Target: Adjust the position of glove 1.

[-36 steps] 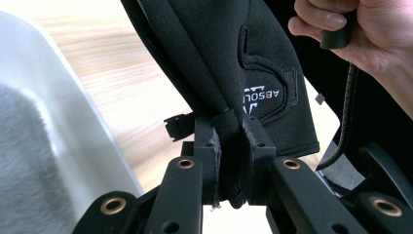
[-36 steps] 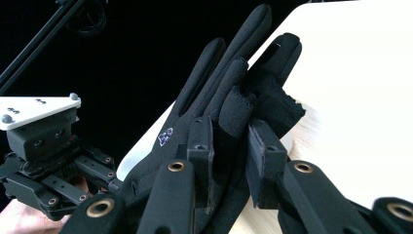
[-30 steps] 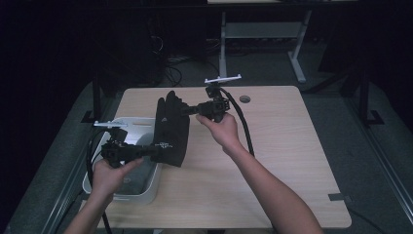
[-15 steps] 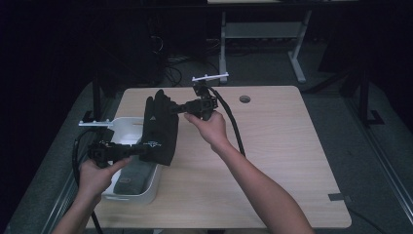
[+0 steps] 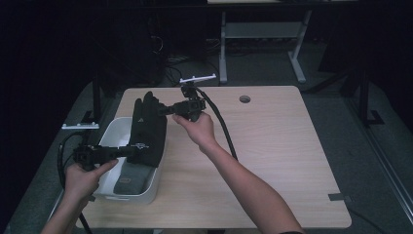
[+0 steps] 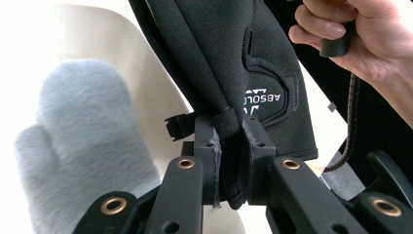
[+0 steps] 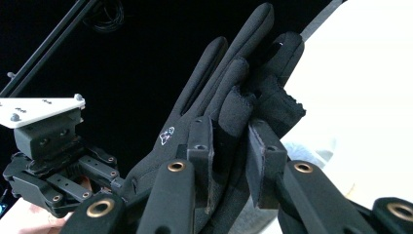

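The black stretch-fabric glove with separate fingers point(image 5: 148, 130) hangs in the air, stretched between its two ends, above the right edge of the white rectangular plastic bin point(image 5: 111, 137). Its cuff end, near a small white printed logo and a stitched patch, is pinched between the jaws of the left gripper point(image 6: 229, 146). Its finger end is pinched between the jaws of the right gripper point(image 7: 233, 141); the fingers point up and away, close together. Inside the bin under it lies a grey fluffy mitten point(image 6: 83, 141), flat, with its thumb to the side
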A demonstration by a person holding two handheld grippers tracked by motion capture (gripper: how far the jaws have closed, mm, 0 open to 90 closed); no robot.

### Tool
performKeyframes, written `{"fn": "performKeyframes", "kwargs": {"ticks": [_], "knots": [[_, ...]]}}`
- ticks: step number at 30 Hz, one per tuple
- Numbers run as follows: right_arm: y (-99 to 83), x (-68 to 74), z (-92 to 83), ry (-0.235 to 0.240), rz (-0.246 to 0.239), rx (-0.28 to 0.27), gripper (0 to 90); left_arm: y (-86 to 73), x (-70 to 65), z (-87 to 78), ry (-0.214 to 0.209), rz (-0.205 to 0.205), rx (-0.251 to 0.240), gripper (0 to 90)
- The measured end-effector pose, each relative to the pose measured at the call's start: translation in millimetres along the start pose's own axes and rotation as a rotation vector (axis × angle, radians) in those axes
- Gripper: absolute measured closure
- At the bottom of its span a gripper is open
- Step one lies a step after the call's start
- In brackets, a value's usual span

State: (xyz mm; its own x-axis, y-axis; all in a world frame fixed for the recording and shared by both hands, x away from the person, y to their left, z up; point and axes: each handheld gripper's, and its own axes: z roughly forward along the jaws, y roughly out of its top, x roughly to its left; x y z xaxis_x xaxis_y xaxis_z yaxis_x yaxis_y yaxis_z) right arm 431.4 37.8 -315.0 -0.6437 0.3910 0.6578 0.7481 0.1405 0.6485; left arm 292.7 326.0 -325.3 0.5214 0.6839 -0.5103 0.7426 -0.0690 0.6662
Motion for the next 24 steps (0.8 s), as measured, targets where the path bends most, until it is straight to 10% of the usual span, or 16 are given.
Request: {"fn": "performKeyframes", "kwargs": {"ticks": [24], "knots": [[-6.4, 6.9, 54.0, 0.026, 0.005, 0.046, 73.9, -23.8, 32.6, -31.9, 0.043, -0.067, -0.011, 80.3]]}}
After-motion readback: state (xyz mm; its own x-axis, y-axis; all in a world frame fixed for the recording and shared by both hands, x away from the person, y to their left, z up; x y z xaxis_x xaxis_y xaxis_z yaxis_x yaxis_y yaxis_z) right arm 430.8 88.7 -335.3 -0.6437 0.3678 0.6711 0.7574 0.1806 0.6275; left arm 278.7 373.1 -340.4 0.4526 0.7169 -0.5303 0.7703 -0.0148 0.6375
